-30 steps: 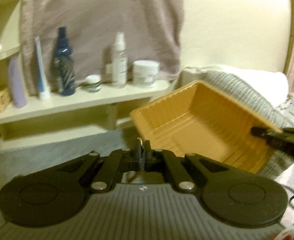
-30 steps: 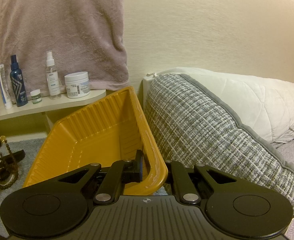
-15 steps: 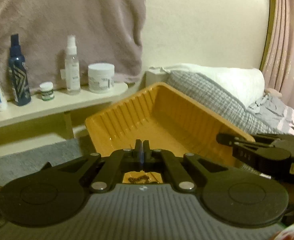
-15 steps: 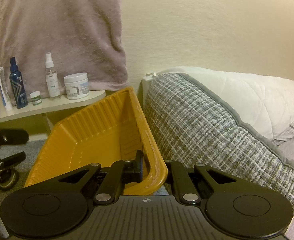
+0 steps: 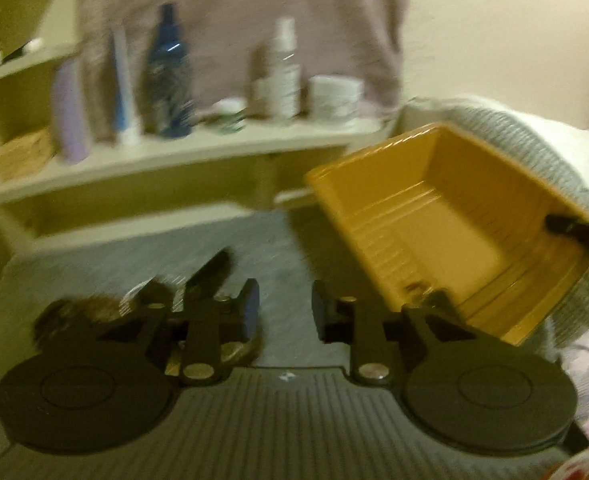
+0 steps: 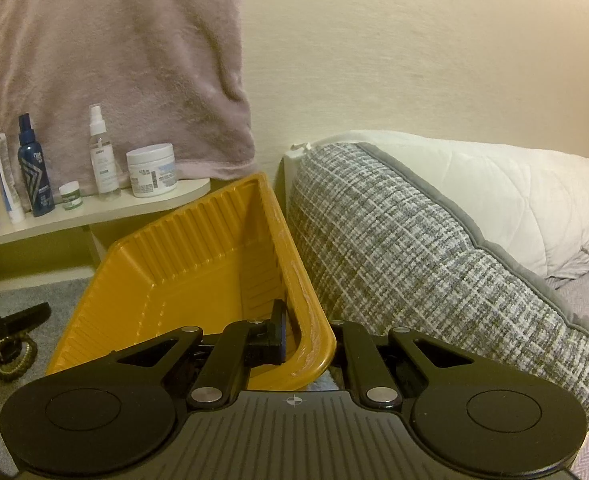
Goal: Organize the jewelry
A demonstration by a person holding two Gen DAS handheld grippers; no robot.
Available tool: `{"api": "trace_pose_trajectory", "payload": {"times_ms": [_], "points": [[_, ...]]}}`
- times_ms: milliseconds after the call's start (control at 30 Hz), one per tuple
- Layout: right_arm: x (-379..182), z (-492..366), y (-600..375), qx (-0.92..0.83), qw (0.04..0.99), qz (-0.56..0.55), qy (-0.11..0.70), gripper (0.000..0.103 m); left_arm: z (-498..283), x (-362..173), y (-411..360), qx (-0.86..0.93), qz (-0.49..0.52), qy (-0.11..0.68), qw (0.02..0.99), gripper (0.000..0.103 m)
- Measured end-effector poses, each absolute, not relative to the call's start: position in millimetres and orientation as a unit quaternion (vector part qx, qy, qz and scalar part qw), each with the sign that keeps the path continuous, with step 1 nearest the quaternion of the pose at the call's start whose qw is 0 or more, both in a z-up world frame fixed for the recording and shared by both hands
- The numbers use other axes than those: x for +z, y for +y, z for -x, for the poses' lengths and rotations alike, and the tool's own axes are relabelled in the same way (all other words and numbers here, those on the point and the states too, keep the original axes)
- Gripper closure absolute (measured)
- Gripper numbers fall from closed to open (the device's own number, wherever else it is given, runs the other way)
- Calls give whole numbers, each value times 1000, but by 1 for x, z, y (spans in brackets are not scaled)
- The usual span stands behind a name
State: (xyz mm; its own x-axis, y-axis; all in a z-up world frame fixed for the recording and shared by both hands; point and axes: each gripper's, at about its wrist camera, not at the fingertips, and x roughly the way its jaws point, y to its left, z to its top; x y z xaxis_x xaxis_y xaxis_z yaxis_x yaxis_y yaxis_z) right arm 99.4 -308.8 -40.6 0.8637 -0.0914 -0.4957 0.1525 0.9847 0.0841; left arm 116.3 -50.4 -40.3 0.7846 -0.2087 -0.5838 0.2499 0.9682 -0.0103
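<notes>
Two grippers share the work. The right gripper (image 6: 308, 340) is clamped tight on the near rim of the yellow tray (image 6: 182, 280), one finger inside the wall and the other outside, so the tray hangs tilted above the grey carpet (image 5: 278, 256) with its open side turned toward the other hand. I judge it is held that way to serve as a catching bin, steady and angled so jewelry can be dropped in without chasing it. The tray's far edge leans close to the checked cushion (image 6: 414, 248).

The left gripper (image 5: 284, 312) sits low over the carpet, just left of the tray's lower corner. Its jaws are opening, parted a modest way, and nothing lies between the pads; only bare carpet shows in the gap. A dark tangle of beaded jewelry (image 6: 2, 356) lies on the carpet beside that gripper, left of the tray; in the left wrist view it is a brown blur behind the left finger. Something small and dark rests in the tray's lower corner (image 5: 414, 288), too smeared to name. Bottles and a jar stand on the shelf (image 6: 94, 216) behind, clear of it all.
</notes>
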Motion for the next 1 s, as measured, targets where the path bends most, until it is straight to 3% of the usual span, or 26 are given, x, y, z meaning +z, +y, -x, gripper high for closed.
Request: {"api": "trace_pose_trajectory", "payload": {"times_ms": [600, 867, 1000], "points": [[-42, -100, -307, -67, 963, -51, 256, 95, -126, -71, -25, -66, -31, 334, 940, 76], [-42, -100, -307, -68, 963, -50, 256, 94, -137, -84, -30, -56, -52, 361, 930, 83], [-42, -101, -307, -67, 963, -51, 257, 94, -135, -84, -29, -53, -52, 360, 930, 97]]}}
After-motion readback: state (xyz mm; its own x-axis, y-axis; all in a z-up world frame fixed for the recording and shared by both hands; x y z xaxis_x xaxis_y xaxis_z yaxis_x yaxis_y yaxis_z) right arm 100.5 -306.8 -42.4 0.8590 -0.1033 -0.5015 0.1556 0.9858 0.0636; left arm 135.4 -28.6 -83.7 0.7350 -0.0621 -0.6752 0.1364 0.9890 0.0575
